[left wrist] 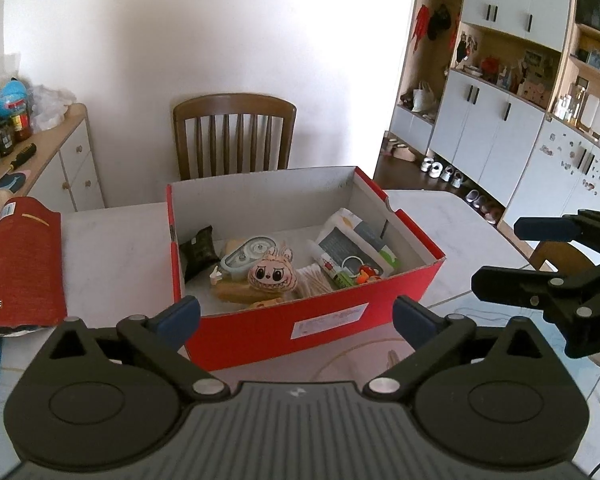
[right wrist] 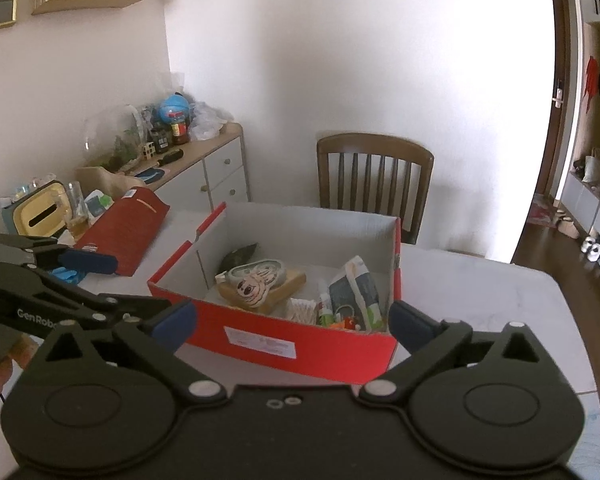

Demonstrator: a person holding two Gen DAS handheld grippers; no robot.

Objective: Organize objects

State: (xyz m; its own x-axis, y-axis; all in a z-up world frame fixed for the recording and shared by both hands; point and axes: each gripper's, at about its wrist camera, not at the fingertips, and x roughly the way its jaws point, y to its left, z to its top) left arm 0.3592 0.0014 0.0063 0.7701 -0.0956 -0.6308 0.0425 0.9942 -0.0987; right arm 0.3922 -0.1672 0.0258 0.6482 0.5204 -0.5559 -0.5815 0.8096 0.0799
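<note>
Looking from the left wrist: a red shoebox (left wrist: 320,320) stands open on the white marble-look table (left wrist: 112,248), lid off, white cardboard inside.
Box contents: a flat pink monster-face plush (left wrist: 270,274) with a toothy grin, a pale correction-tape dispenser (left wrist: 248,256), a dark square pouch (left wrist: 198,248) leaning on the left wall, a clear bag of cotton swabs (left wrist: 312,282), a soft tissue pack (left wrist: 356,240), a small glue tube (left wrist: 332,268).
Left tool (left wrist: 296,316): released, blue-padded fingers spread wide on either side of the near box wall, holding nothing.
Right tool (left wrist: 500,254): seen from the side at the right edge, fingers apart, empty.
Lid: the red box lid (left wrist: 20,260) lies flat to the left of the box, apart from it.
Behind: a wooden slat-back chair (left wrist: 234,136).

Looking from the right wrist: the same shoebox (right wrist: 300,344) sits at an angle, a white label on its near red side.
Plush (right wrist: 254,288): lying on the tan wooden block (right wrist: 288,288), the dispenser (right wrist: 256,270) just behind.
Right tool (right wrist: 292,322): released, nothing between the pads.
Left tool (right wrist: 100,284): entering from the left, fingers parted, empty.
Lid (right wrist: 128,228): red, ribbed texture, left of the box.
</note>
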